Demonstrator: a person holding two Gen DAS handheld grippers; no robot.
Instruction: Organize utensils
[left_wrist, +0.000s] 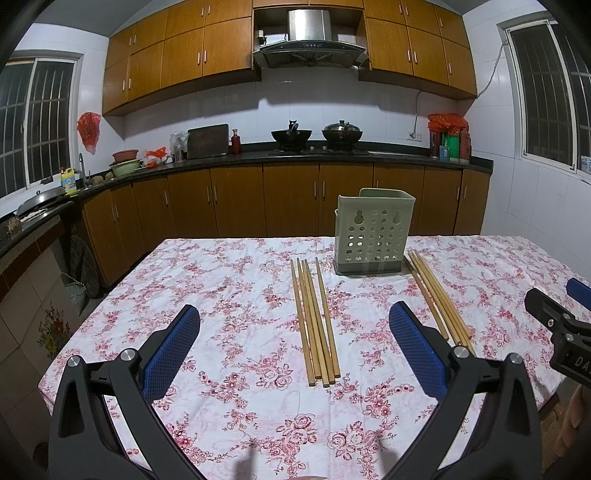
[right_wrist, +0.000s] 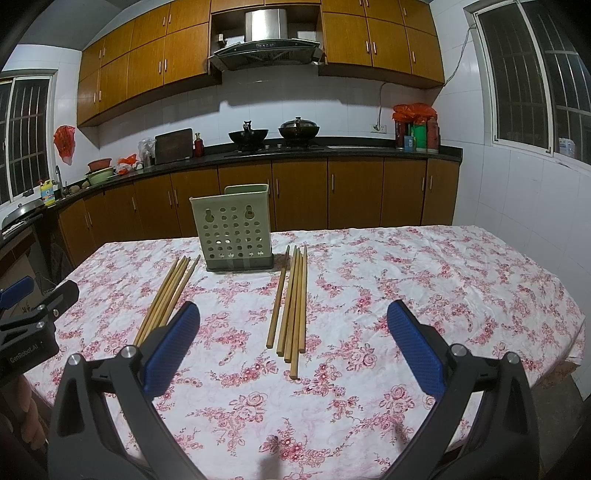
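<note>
A pale green perforated utensil holder (left_wrist: 372, 236) (right_wrist: 236, 229) stands upright at the far side of the floral-cloth table (left_wrist: 236, 406) (right_wrist: 424, 280). Two bundles of wooden chopsticks lie flat on the cloth, one on each side of it. The left bundle (left_wrist: 316, 321) (right_wrist: 166, 295) lies ahead of my left gripper (left_wrist: 294, 321), which is open and empty above the cloth. The right bundle (left_wrist: 437, 299) (right_wrist: 291, 302) lies ahead of my right gripper (right_wrist: 293, 319), also open and empty. Each gripper shows at the edge of the other's view (left_wrist: 554, 321) (right_wrist: 33, 314).
Behind the table runs a kitchen counter (left_wrist: 295, 155) with woks, a cutting board and bottles, above wooden cabinets. Barred windows are on both side walls. The table's right edge (right_wrist: 576, 354) drops off near my right gripper.
</note>
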